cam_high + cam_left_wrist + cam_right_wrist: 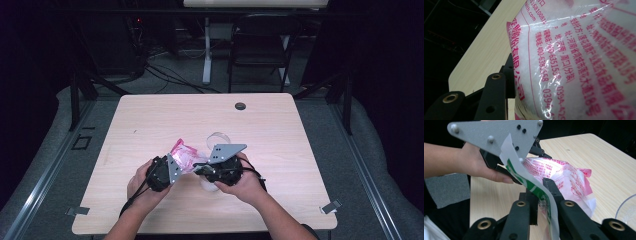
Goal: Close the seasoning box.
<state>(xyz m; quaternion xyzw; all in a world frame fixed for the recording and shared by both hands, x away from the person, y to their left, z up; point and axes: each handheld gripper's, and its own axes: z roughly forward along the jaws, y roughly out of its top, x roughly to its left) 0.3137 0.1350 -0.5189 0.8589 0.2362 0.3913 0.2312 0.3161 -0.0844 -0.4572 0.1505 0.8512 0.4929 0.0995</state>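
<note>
A plastic bag [184, 156] with pink print and a white filling hangs above the table [150, 120] between both grippers. My left gripper [172, 169] is shut on its left end. In the left gripper view the bag [579, 60] fills most of the picture and presses against one black finger [496, 92]. My right gripper [541, 192] is shut on the bag's white-and-green edge strip [534, 186], with the pink bag body [569, 180] beyond it. The left gripper [534, 152], with its grey plate, holds the far end.
A clear round container [218, 137] stands on the table just behind the grippers, and its rim [626, 212] is at the right in the right gripper view. Something white [210, 186] lies partly under the right hand. A black grommet [240, 106] sits near the far edge.
</note>
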